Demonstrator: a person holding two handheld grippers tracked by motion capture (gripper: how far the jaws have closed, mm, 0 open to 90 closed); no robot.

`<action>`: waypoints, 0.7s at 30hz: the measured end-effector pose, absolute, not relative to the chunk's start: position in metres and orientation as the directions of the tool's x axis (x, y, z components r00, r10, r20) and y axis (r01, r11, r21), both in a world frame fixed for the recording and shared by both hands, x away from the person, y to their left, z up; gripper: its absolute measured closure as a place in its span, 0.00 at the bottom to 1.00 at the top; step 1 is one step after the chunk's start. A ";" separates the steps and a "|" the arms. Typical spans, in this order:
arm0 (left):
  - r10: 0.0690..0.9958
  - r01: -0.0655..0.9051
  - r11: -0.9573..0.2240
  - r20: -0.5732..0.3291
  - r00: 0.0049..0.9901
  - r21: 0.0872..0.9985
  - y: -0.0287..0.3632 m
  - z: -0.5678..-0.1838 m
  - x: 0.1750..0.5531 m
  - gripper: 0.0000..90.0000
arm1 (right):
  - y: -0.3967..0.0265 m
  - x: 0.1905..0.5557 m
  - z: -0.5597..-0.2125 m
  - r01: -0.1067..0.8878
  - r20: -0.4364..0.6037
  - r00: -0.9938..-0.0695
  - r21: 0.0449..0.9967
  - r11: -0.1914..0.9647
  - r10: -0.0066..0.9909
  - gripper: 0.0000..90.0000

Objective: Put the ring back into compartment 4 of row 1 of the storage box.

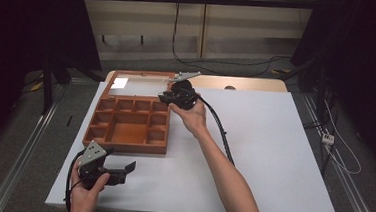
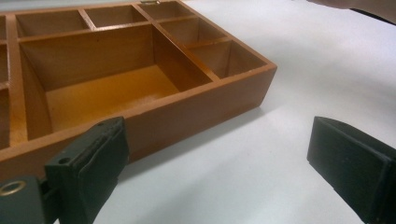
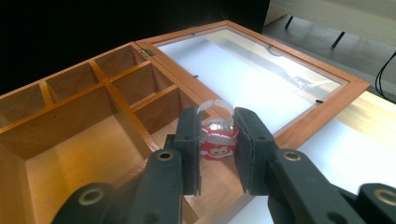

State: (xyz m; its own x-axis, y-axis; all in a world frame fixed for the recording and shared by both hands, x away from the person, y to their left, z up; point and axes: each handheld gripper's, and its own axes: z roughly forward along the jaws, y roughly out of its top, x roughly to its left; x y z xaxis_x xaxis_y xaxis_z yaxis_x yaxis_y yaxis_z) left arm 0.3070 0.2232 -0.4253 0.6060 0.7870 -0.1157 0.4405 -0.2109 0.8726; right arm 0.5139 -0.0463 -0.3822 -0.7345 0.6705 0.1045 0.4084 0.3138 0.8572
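Observation:
A wooden box [image 1: 123, 147] with several open compartments lies on the white table [image 1: 272, 157], its glass lid [image 1: 142, 84] folded flat behind it. My right gripper [image 1: 169, 97] hovers over the box's far right corner. In the right gripper view its jaws [image 3: 217, 120] are shut on a small red-and-white piece [image 3: 215, 143] in clear wrapping, above a small compartment [image 3: 159, 112] beside the lid hinge. My left gripper [image 1: 127, 173] rests near the table's front left, open and holding nothing. Its pads [image 2: 88, 163] face the box's front wall [image 2: 196, 112].
The lid's wooden frame [image 3: 322, 109] lies to the right of the held piece. A cable [image 1: 222, 131] trails from the right gripper along the forearm. White table surface spreads to the right of the box. Dark curtains and floor rails flank the table.

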 end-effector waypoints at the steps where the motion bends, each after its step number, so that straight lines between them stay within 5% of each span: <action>1: 0.788 0.439 -0.212 -0.113 0.605 0.873 0.223 -0.425 0.307 0.06 | -0.045 0.514 -0.383 0.411 0.109 -0.734 0.858 0.310 0.670 0.80; 21: 0.787 0.440 -0.212 -0.115 0.606 0.873 0.220 -0.425 0.307 0.06 | -0.036 0.521 -0.404 0.446 0.130 -0.717 0.840 0.308 0.685 0.80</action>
State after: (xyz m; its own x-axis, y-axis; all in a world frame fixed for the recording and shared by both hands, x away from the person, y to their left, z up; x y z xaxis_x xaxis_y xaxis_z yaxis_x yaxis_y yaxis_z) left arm 0.3074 0.2203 -0.4254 0.6057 0.7873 -0.1147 0.4402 -0.2115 0.8726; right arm 0.5210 -0.0358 -0.4040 -0.7171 0.6848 0.1299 0.4464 0.3081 0.8401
